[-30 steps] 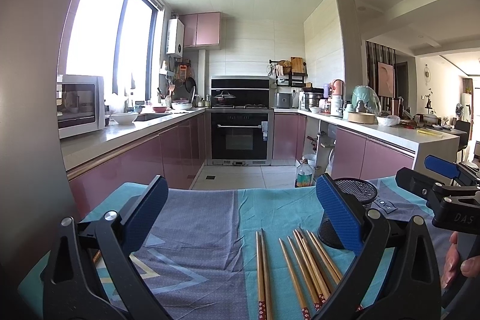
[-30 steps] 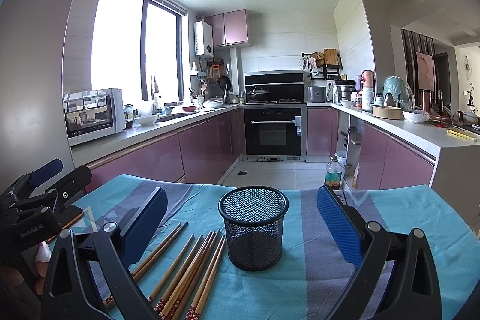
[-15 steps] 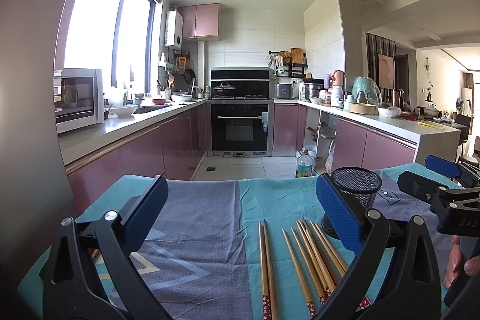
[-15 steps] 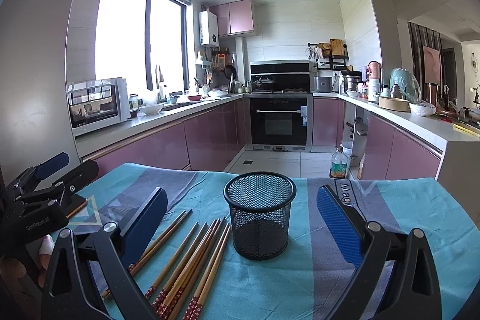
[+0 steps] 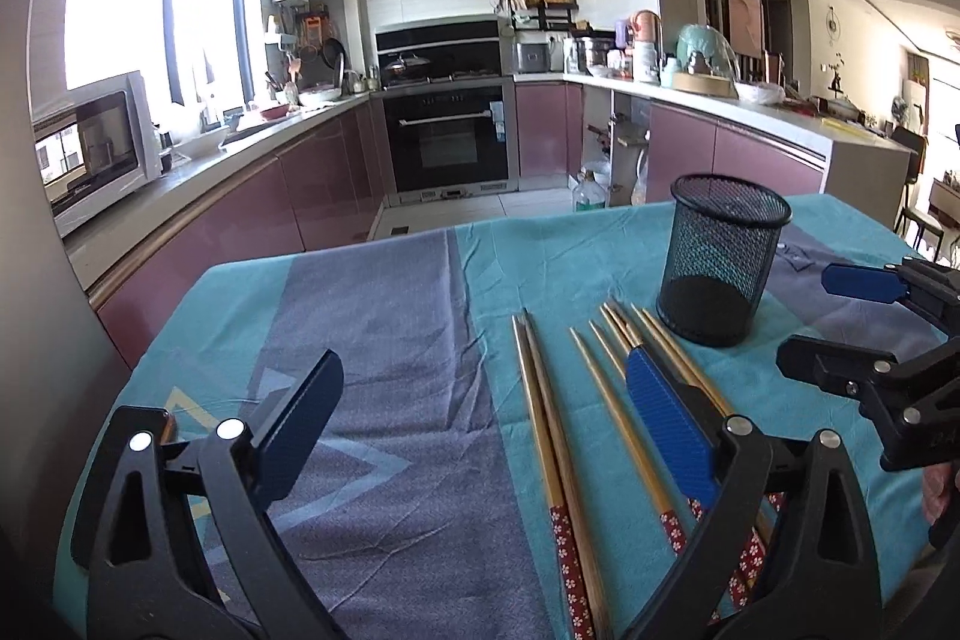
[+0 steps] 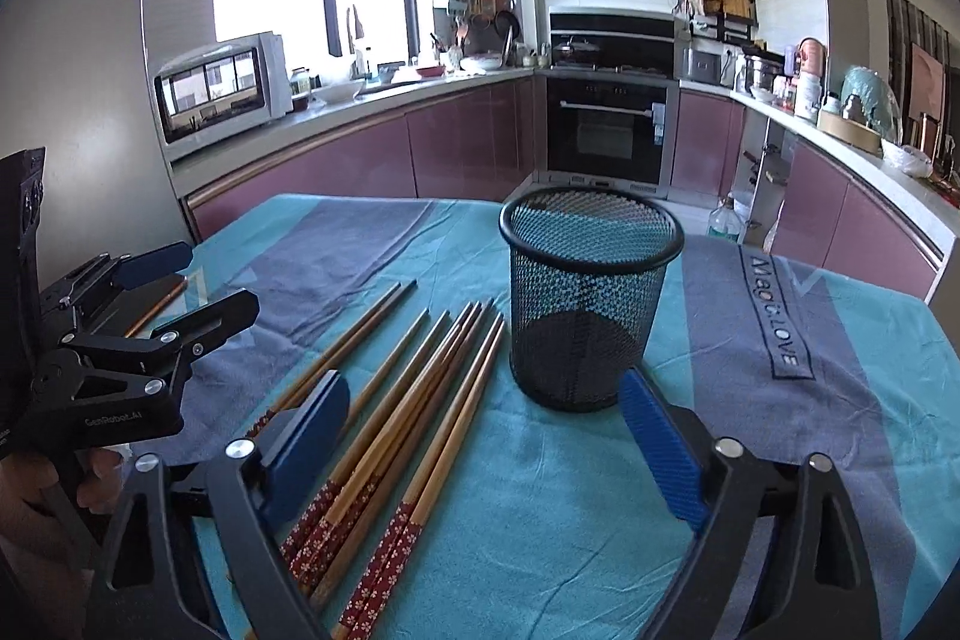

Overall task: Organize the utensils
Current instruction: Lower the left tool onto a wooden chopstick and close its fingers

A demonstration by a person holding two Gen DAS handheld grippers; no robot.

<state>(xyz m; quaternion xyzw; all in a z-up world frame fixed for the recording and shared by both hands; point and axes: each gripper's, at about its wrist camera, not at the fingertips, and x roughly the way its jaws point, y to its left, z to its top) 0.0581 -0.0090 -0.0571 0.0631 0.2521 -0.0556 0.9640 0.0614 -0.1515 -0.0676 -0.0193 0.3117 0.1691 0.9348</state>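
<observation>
Item: chopsticks (image 6: 414,400), loose fan on the table (image 6: 780,460) at 9 o'clock of the empty mesh cup (image 6: 591,304); left tool (image 5: 480,424) and right tool (image 6: 486,430) gaped, recently narrowing, nothing between; risk: sticks rolling, cup tipping when nudged.

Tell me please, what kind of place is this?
A home kitchen, most likely: a built-in oven, a microwave on the counter, and chopsticks beside a mesh holder on a cloth-covered table.
</observation>
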